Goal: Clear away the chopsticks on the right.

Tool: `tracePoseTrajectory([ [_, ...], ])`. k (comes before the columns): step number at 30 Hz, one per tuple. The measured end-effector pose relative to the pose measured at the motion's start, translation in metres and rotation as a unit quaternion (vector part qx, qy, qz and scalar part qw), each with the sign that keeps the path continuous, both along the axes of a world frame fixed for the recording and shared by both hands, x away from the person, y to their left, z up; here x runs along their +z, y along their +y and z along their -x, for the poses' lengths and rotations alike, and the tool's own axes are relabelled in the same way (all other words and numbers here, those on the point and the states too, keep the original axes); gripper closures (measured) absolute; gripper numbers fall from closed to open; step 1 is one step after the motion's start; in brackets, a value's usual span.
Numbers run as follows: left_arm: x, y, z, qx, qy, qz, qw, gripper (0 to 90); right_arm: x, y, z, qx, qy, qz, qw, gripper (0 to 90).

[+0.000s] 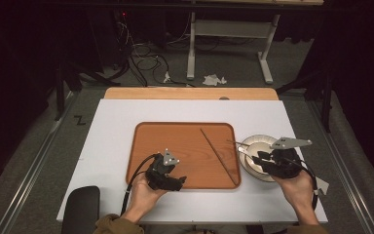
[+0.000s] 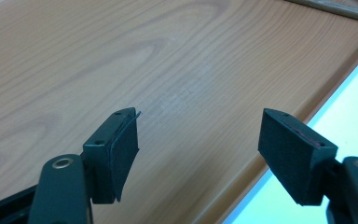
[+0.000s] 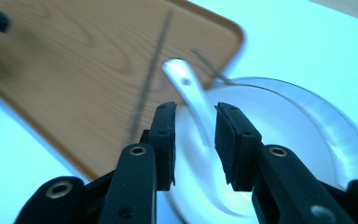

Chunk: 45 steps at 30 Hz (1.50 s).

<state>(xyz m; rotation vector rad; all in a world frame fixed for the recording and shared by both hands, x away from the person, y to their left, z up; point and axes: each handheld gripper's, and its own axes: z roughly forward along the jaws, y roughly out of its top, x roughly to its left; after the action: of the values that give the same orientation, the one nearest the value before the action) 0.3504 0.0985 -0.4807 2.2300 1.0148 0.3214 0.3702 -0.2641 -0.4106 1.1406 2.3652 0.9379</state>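
A wooden tray (image 1: 185,134) lies mid-table with one thin chopstick (image 1: 218,155) slanting across its right half. Just right of it stands a white bowl (image 1: 260,141) with a white spoon (image 1: 246,152) in it and a second chopstick (image 1: 236,143) resting on its rim. My left gripper (image 1: 181,181) hovers over the tray's near edge, open and empty (image 2: 198,140). My right gripper (image 1: 258,158) hangs over the bowl, jaws apart (image 3: 196,126). The spoon's handle (image 3: 182,79) runs under the gap, with the pads not pressing on it.
The white table top (image 1: 117,117) ends in a wooden strip (image 1: 190,92) at the far side. A black padded object (image 1: 82,207) sits at the near left corner. Beyond the table are a desk frame (image 1: 191,48), floor cables and crumpled paper (image 1: 213,79).
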Motion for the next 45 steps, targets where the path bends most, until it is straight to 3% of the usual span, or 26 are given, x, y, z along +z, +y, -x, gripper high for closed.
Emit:
tracePoseTrajectory([
  [9,0.000,0.008,0.005,0.015,0.002,0.009,0.9998,28.7,0.009,-0.049,-0.015,-0.050,-0.008,0.006,0.9987,70.4],
  [11,0.000,0.011,0.007,0.022,0.001,0.010,0.9997,28.7,0.009,-0.066,-0.021,-0.072,-0.005,0.007,0.9974,70.9],
  [14,0.001,0.015,0.009,0.027,0.002,0.011,0.9996,28.9,0.007,-0.078,-0.026,-0.084,-0.005,0.016,0.9963,71.5],
  [17,0.000,0.018,0.010,0.034,0.003,0.010,0.9994,29.0,0.002,-0.092,-0.034,-0.102,0.010,0.027,0.9944,72.3],
  [20,0.000,0.021,0.013,0.040,0.006,0.008,0.9991,29.0,-0.007,-0.096,-0.042,-0.104,0.027,0.048,0.9930,72.6],
  [21,0.000,0.022,0.014,0.043,0.006,0.009,0.9990,29.0,-0.015,-0.094,-0.048,-0.102,0.042,0.063,0.9919,72.7],
  [27,0.000,0.027,0.018,0.056,0.005,0.009,0.9984,29.0,-0.031,-0.086,-0.062,-0.085,0.073,0.097,0.9890,72.7],
  [37,-0.001,0.029,0.021,0.063,0.005,0.005,0.9980,29.0,-0.036,-0.088,-0.070,-0.077,0.086,0.099,0.9883,70.1],
  [45,-0.002,0.032,0.023,0.068,0.006,0.004,0.9977,29.0,-0.039,-0.088,-0.074,-0.055,0.105,0.094,0.9884,69.6],
])
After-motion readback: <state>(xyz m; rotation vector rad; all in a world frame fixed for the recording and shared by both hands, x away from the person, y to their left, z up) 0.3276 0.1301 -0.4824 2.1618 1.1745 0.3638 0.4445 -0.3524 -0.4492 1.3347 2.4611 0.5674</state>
